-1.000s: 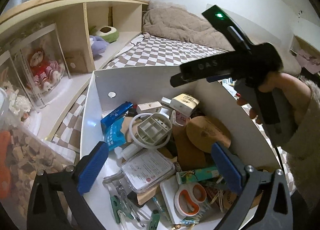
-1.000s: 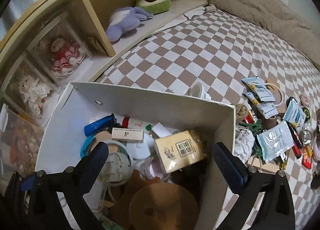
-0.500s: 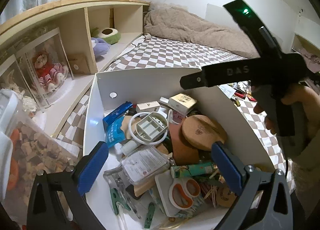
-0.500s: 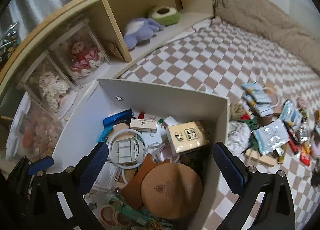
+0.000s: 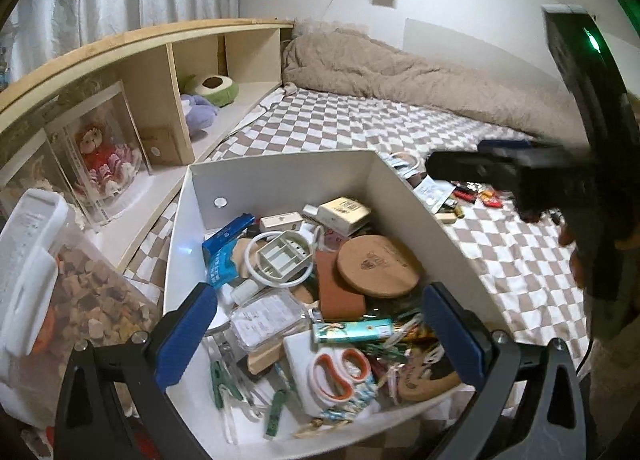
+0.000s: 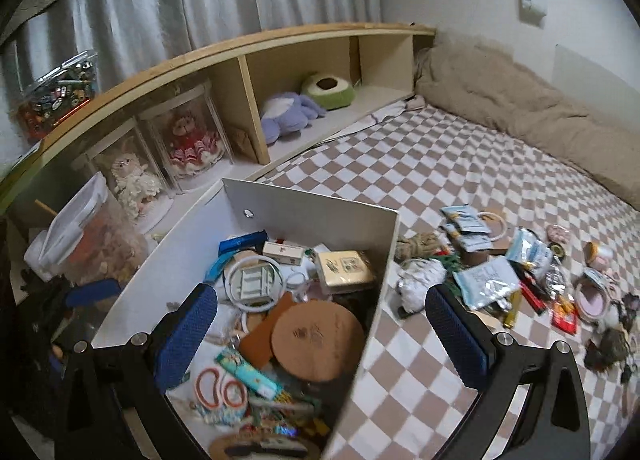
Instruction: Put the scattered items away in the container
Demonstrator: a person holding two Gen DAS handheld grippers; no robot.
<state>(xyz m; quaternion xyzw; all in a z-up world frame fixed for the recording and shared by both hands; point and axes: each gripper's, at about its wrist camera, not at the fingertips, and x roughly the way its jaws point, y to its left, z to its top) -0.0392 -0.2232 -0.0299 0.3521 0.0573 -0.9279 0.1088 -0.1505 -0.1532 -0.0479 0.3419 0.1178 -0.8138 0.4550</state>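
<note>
The white box [image 5: 280, 176] sits on the checkered bedsheet [image 6: 460, 164] beside the wooden shelf [image 6: 248, 100], its long axis running away from the cameras toward the shelf end of the bed, open side up. It is crowded: a round cork mat [image 5: 378, 266] lies flat over a brown pad near the right wall, a white ring with a small tray [image 5: 280, 258] sits in the middle, a cream carton [image 5: 346, 212] and a blue packet [image 5: 224, 248] lie toward the far wall, and orange-handled scissors [image 5: 336, 370] and green clips lie at the near end.

The left gripper [image 5: 320, 336] hangs over the near end of the box with its fingers spread wide and nothing between them. The right gripper [image 6: 320, 332] is likewise spread and empty, straddling the right wall of the box. Loose packets [image 6: 486, 280], a ball of twine [image 6: 418, 244] and other small items lie scattered on the sheet to the right of the box.
</note>
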